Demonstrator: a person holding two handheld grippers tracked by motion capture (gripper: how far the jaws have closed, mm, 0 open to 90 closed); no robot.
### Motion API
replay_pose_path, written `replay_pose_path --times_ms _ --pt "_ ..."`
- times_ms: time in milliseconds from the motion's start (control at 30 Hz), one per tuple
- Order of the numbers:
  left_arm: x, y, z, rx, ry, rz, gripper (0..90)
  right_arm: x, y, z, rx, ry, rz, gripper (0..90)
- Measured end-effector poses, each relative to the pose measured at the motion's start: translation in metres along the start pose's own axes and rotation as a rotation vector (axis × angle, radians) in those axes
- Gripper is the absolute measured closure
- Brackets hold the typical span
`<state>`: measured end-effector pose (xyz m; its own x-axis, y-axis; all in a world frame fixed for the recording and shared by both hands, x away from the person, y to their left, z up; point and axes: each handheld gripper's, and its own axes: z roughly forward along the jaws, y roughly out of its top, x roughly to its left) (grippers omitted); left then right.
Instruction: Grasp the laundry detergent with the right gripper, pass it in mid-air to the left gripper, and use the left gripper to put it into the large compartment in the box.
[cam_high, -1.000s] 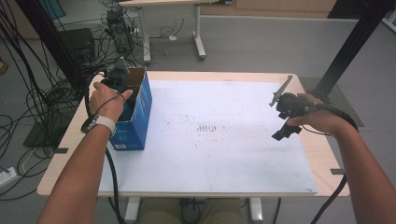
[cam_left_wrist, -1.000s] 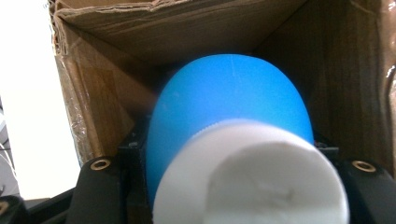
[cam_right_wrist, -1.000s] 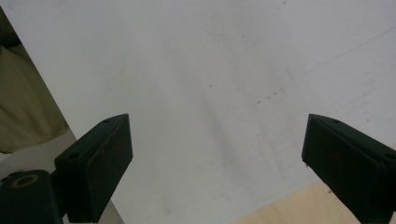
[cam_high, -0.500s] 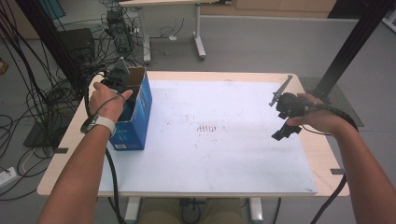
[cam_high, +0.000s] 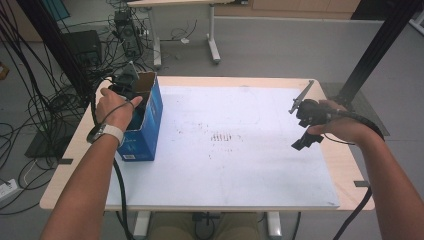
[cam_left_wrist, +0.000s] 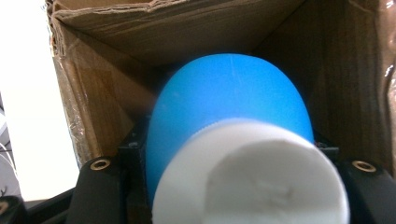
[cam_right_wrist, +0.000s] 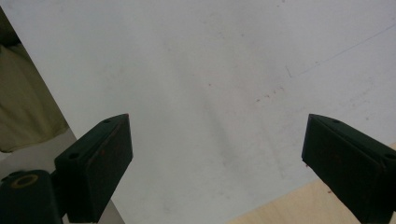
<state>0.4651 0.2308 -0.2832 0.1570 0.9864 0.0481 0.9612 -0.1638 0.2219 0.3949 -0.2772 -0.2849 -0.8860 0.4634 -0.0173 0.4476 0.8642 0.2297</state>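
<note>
A blue cardboard box (cam_high: 146, 131) with its top open stands at the table's left side. My left gripper (cam_high: 131, 91) reaches down into it, its jaws hidden by the box wall in the high view. In the left gripper view, the left gripper (cam_left_wrist: 229, 158) is shut on a blue bottle (cam_left_wrist: 229, 102) with a white cap (cam_left_wrist: 254, 182), inside the brown walls of the box (cam_left_wrist: 327, 70). My right gripper (cam_high: 302, 140) hovers over the right edge of the white sheet (cam_high: 225, 170). The right gripper (cam_right_wrist: 217, 154) is open wide, with nothing between its fingers.
The white sheet covers most of the wooden table (cam_high: 67, 167), with faint dark marks (cam_high: 222, 136) near its middle. Cables trail from both grippers off the front edge. Beyond the table are a black frame post (cam_high: 370, 55), floor cables (cam_high: 30, 115) and another desk's legs (cam_high: 212, 35).
</note>
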Motion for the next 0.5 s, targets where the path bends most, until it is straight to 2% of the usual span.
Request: replay_pose_path --times_ms 500 --pt "0.0004 -0.0001 0.0001 0.001 -0.002 0.000 37.2 0.0011 -0.0013 -0.0009 -0.002 -0.002 0.002 8.6"
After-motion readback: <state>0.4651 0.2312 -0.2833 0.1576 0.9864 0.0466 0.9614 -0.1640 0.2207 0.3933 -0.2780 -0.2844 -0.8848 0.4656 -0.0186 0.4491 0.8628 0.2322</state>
